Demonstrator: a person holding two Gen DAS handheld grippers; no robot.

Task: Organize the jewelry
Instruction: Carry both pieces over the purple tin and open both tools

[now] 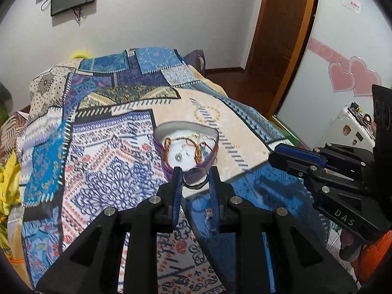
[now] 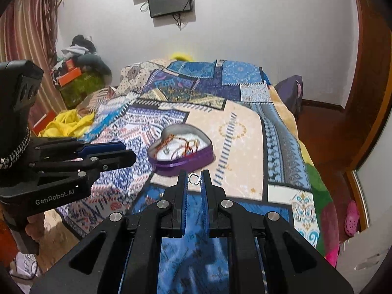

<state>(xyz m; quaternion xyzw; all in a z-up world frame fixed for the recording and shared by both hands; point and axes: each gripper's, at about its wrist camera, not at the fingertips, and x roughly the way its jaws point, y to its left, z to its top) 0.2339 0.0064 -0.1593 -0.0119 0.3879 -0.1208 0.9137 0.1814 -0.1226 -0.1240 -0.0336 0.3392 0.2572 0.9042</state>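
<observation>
The left gripper has its fingers narrowly pinching a dark round ring above the patchwork bed, beside the purple heart-shaped jewelry box. The right gripper, narrow, frames a small silver ring; whether it grips it, I cannot tell. Either ring could slip onto the busy quilt.

Home bedroom, lived-in. Bed w/ patchwork-print bedspread in blues, cream. Wall-mounted monitor w/ dangling cables on white wall. Wooden door + wood skirting. Striped curtain at side. Clothes pile in corner, yellow garment by bed. Pink heart stickers on glossy panel. Pink slipper on floor
</observation>
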